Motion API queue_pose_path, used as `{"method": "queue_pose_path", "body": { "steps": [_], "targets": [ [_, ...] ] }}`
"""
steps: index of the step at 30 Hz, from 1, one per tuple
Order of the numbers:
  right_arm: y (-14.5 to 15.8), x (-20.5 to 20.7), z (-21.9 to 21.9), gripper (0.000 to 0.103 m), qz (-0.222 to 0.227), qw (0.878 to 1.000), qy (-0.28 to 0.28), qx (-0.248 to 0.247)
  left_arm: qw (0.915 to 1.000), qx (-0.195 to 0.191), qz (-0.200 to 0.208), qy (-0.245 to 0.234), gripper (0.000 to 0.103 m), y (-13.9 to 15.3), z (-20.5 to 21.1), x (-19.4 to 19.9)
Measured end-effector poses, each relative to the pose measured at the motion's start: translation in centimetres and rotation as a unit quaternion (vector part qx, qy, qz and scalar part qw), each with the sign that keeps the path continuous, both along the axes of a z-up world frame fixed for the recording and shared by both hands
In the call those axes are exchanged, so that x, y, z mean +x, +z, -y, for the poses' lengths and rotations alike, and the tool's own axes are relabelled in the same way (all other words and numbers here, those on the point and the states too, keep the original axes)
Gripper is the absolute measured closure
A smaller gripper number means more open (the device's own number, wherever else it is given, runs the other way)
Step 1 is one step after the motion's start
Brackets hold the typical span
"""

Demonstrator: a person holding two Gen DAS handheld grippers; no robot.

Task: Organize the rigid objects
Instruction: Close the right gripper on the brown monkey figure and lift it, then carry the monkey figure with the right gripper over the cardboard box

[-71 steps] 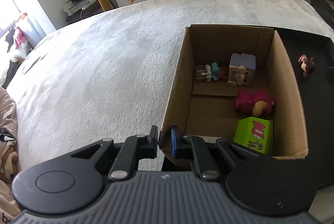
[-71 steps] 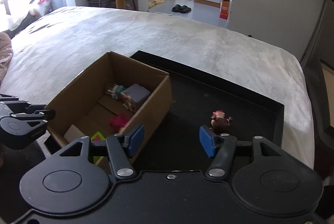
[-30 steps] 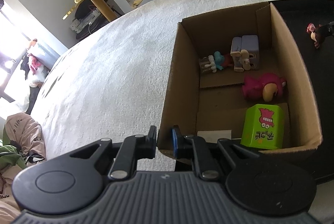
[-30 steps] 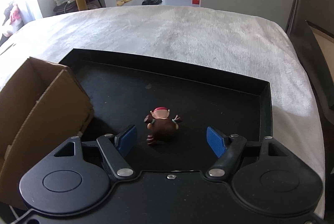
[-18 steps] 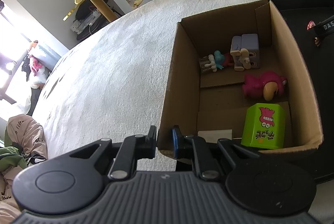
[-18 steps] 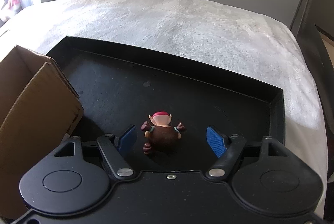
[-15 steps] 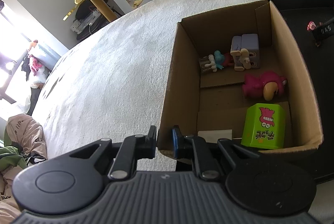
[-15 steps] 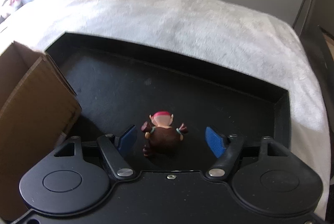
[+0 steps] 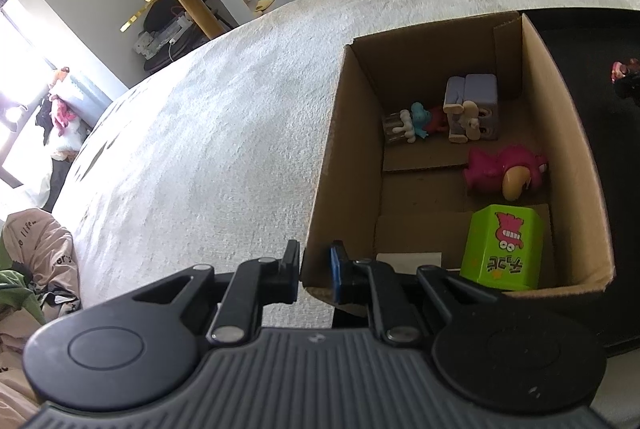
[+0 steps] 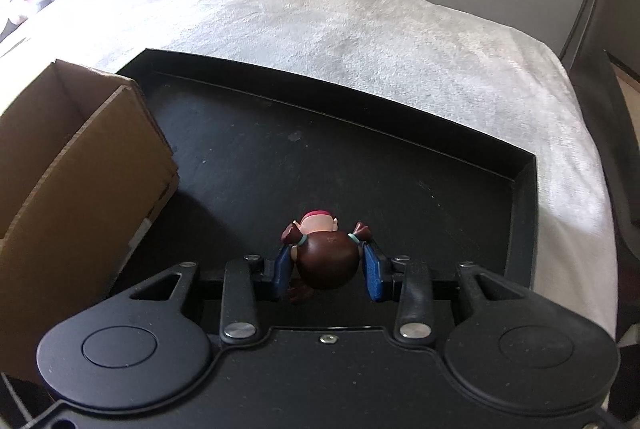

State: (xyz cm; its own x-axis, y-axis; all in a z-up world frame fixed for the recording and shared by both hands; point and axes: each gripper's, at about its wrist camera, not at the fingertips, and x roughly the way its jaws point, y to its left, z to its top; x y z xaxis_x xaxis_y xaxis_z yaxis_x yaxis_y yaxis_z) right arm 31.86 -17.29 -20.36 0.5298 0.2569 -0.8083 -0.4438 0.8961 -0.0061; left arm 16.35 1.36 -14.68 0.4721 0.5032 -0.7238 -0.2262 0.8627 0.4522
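Note:
A small doll figurine (image 10: 326,261) with brown pigtails and a pink cap lies on the black tray (image 10: 360,165). My right gripper (image 10: 327,271) is closing on it, and both blue pads press the sides of its round head. At the right edge of the left wrist view the same figurine (image 9: 624,77) shows only partly. My left gripper (image 9: 315,271) is shut on the near left corner of the cardboard box (image 9: 348,157). Inside the box lie a green cube (image 9: 502,247), a pink toy (image 9: 500,169), a lilac block toy (image 9: 474,107) and a small blue figure (image 9: 418,119).
The box (image 10: 80,169) stands at the tray's left end, on a bed with a pale fleecy cover (image 10: 360,29). The tray's raised rim (image 10: 524,213) runs along its far and right sides. Clothes (image 9: 36,261) lie at the bed's left edge.
The right gripper's jaws have come together on the figurine, which stood loose between wide-open pads before. The left gripper has kept its hold on the box corner.

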Motion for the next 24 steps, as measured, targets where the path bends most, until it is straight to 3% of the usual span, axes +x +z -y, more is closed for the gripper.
{"method": "queue_pose_path", "body": {
  "steps": [24],
  "targets": [
    [7.3,-4.1,-2.8,0.066,0.056,0.998,0.041,-0.009,0.9975,-0.063,0.029,0.009,0.09,0.7,-1.7,-0.6]
  ]
}}
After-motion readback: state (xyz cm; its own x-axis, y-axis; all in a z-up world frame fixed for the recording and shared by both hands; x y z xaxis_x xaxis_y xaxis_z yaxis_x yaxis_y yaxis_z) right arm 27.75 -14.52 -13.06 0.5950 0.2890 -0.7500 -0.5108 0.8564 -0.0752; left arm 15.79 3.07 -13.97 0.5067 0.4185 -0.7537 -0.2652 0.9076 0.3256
